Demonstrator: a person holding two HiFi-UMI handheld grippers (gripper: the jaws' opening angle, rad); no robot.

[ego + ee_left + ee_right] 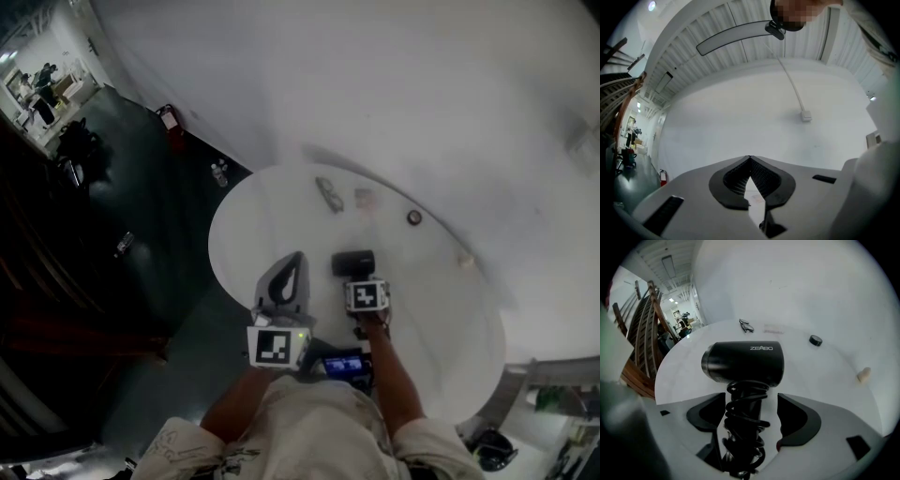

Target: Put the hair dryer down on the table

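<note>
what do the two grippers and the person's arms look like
Both the left gripper and right gripper have pale grey tongs with black pads. Each carries a white cube with black square markers. The person wears a light short-sleeved shirt.

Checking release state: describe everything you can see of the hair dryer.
The hair dryer looks like matte black plastic, with a short barrel lying crosswise and small white lettering on its side. Its handle, wrapped in coiled black cord, runs back between the jaws of the right gripper, which stand apart with a gap showing on one side. The barrel appears to rest on the round white table.
</note>
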